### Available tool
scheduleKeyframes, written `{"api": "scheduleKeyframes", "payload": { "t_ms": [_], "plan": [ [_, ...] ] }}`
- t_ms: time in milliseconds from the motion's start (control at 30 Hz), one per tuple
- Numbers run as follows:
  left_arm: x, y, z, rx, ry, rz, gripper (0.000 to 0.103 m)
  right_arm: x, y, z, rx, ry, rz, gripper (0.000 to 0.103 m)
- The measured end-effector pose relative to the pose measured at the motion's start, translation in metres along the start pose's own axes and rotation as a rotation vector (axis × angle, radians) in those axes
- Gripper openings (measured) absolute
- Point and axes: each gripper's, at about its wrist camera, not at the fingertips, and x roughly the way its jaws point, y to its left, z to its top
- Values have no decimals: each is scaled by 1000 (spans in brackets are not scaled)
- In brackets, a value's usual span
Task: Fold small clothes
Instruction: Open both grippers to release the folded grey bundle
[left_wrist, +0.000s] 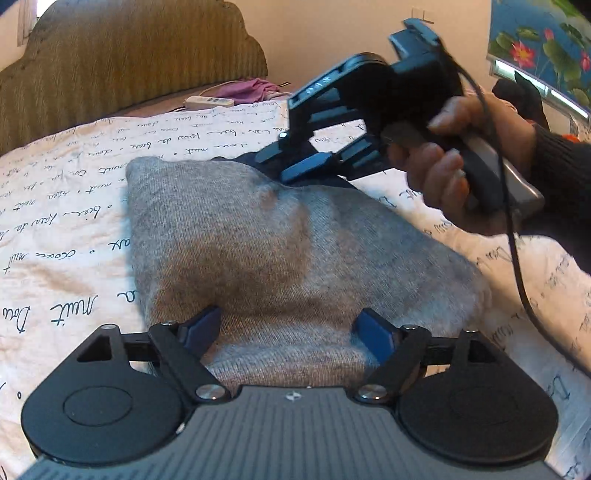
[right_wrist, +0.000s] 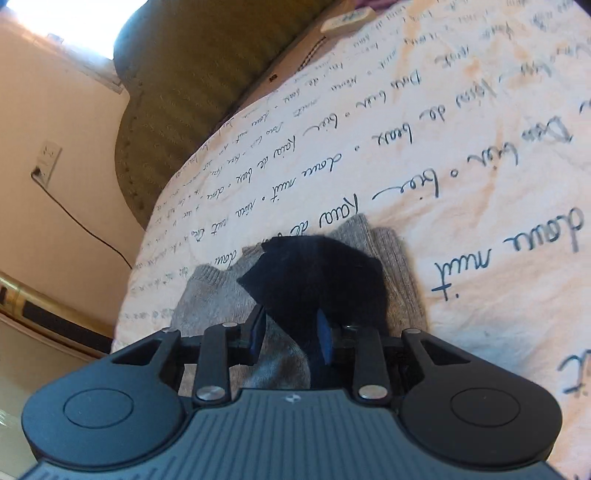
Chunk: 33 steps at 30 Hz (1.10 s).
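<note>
A grey knit garment (left_wrist: 258, 236) lies folded on the bed, with a dark navy part (right_wrist: 317, 273) at its far end. My left gripper (left_wrist: 288, 332) is open, its blue pads either side of the garment's near edge, pressing down on it. My right gripper (right_wrist: 291, 332) is partly open around the grey and navy cloth; in the left wrist view it (left_wrist: 295, 162) sits at the garment's far edge, held by a hand (left_wrist: 454, 166). Whether its pads grip the cloth I cannot tell.
The bed has a white cover with black handwriting print (left_wrist: 66, 184). An olive headboard (left_wrist: 129, 66) stands behind, with a white power strip (left_wrist: 208, 101) and purple cloth (left_wrist: 255, 88) near it. A wall socket with a cable (right_wrist: 46, 162) is at the left.
</note>
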Motion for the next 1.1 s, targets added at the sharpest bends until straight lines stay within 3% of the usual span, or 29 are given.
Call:
{"api": "scheduleKeyframes", "payload": {
  "t_ms": [67, 167, 267, 333, 367, 400, 500, 633, 733, 767, 800, 867, 967, 1100],
  "plan": [
    [-11, 1, 2, -27, 8, 10, 82, -22, 18, -16, -77, -44, -38, 31],
    [-29, 3, -1, -68, 11, 13, 82, -62, 38, -54, -148, -107, 30, 31],
    [-33, 5, -4, -80, 26, 19, 83, -75, 43, -90, -156, -87, 107, 40],
    [-29, 3, -5, -80, 43, 36, 83, -64, 36, -104, -163, -56, 41, 42],
    [-27, 2, -5, -76, 48, 44, 83, -54, 27, -106, -156, -36, -3, 39],
    [-26, 0, -5, -71, 49, 50, 83, -48, 14, -107, -121, -35, 0, 35],
    [-27, -5, -3, -67, 55, 69, 83, -59, 1, -102, 5, -71, 44, 36],
    [-31, -9, -3, -65, 57, 85, 83, -87, 29, -112, -96, -137, 8, 40],
    [-26, -12, -1, -61, 59, 95, 84, -89, 37, -124, -132, -102, 56, 50],
    [-22, -12, 0, -59, 60, 94, 86, -85, 34, -128, -138, -88, 32, 58],
    [-19, -12, -1, -57, 57, 92, 86, -76, 27, -131, -139, -64, -12, 55],
    [-22, -9, -1, -69, 45, 107, 82, -74, 10, -135, -87, -75, 2, 53],
    [-54, 3, 1, -96, -14, 112, 80, -107, 20, -139, -60, -141, 6, 55],
    [-123, 54, 2, -123, -161, 246, 81, -168, 20, -152, -125, -212, -69, 58]
  ]
}}
